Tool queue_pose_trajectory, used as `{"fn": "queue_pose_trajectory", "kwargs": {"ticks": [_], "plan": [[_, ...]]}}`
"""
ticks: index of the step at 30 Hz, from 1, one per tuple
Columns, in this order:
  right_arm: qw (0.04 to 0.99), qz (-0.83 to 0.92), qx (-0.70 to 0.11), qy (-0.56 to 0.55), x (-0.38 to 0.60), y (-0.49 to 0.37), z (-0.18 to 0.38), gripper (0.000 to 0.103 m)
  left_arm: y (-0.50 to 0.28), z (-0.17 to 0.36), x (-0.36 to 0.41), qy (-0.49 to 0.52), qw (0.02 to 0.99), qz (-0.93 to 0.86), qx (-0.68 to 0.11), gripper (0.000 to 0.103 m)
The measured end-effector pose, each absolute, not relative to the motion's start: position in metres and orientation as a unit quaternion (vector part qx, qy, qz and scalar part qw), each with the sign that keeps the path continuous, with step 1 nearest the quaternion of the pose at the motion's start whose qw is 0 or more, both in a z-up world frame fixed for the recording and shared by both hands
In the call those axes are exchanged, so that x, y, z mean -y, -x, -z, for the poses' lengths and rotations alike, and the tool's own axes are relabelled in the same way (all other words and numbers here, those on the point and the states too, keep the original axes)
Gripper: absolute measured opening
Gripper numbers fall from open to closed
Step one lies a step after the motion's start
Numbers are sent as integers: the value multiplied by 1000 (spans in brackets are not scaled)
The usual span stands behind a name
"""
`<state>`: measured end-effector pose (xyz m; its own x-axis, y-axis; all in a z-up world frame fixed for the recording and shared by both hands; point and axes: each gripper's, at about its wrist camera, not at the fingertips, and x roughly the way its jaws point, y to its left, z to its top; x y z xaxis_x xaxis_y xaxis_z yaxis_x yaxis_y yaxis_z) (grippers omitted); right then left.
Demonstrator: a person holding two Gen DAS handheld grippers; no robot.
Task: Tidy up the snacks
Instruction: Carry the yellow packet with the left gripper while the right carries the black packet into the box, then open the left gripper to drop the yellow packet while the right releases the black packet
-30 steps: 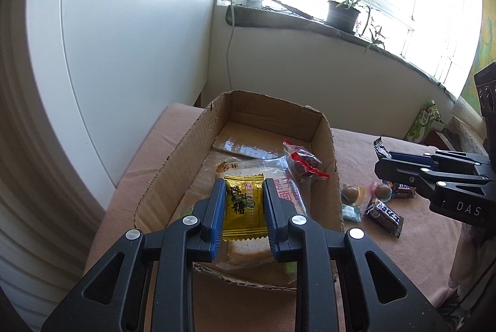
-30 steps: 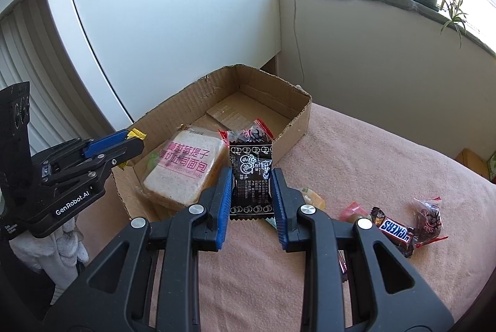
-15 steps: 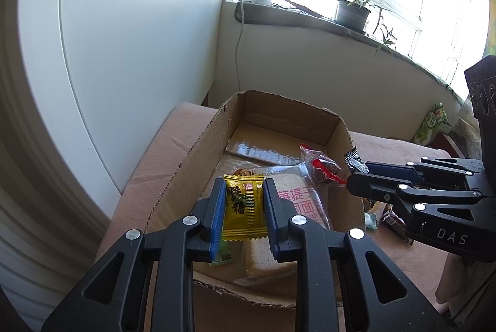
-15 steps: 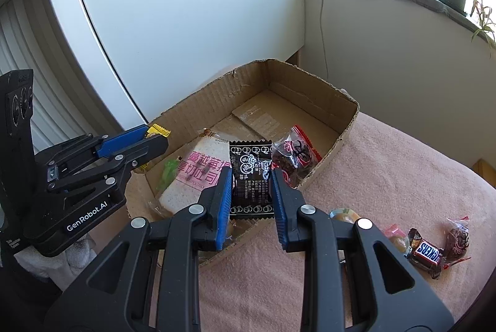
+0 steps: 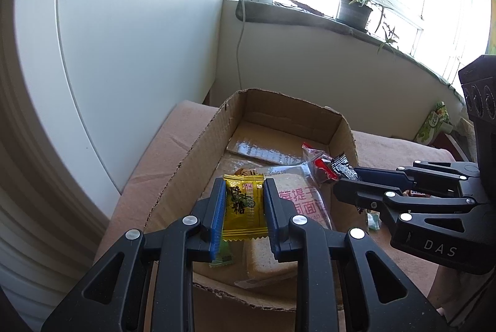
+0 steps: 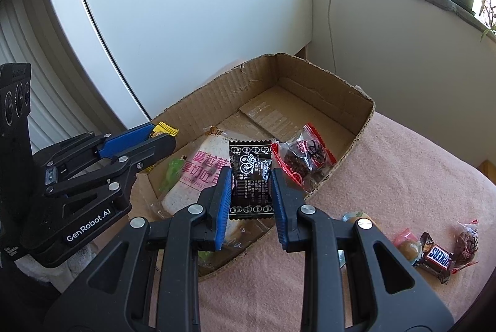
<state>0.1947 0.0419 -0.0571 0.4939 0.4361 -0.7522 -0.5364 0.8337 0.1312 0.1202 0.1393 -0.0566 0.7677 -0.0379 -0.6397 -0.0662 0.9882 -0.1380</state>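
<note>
Your left gripper [image 5: 243, 208] is pinching a yellow candy packet [image 5: 244, 209] by its two side edges, so the printed face stays flat toward you; it hangs over the near end of the cardboard box [image 6: 313, 74], above the wrapped bread [image 5: 305, 201] lying inside. Your right gripper [image 6: 251, 186] is clamped the same way on a black snack packet [image 6: 251, 180], held over the box's near right wall, just beside the clear red-trimmed bag [image 6: 302, 160] resting against that wall; gripping by the edges keeps each packet from folding and should let it fall flat when released.

The box sits on a surface [image 6: 403, 170] covered in pink cloth; snacks not yet sorted lie loose on it to the right: a Snickers bar [image 6: 438, 258], a second clear bag of dark fruit [image 6: 468, 242] and small round sweets in wrappers [image 6: 409, 245]; by my reading the job is partly done, with both held packets about to go in.

Readable writing: "SNICKERS" on the bar; pink Chinese characters on the bread wrapper, with small Latin letters beneath them too blurred to read; Chinese characters on the yellow packet; "GenRobot.AI" on the left gripper's body; "DAS" on the right one's; the black packet's fine white print is too small to make out.
</note>
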Motion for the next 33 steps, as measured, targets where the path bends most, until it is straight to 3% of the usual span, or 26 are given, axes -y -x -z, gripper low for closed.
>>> {"fn": "queue_pose_trajectory", "kwargs": {"ticks": [4, 6, 8, 9, 14, 33], "plan": [[862, -282, -417, 59, -41, -195, 57, 26, -120, 56, -139, 76, 937, -9, -340, 23], [862, -283, -416, 59, -40, -195, 56, 36, -120, 56, -139, 74, 937, -11, -340, 23], [865, -283, -410, 59, -40, -193, 54, 55, -120, 57, -138, 74, 937, -13, -340, 31], [866, -283, -407, 60, -40, -192, 53, 56, -120, 57, -139, 73, 938, -14, -340, 33], [870, -277, -403, 63, -38, -190, 52, 61, -118, 56, -140, 69, 939, -23, -335, 55], [881, -257, -394, 54, -5, -172, 38, 61, -102, 38, -121, 57, 945, -19, -321, 59]]}}
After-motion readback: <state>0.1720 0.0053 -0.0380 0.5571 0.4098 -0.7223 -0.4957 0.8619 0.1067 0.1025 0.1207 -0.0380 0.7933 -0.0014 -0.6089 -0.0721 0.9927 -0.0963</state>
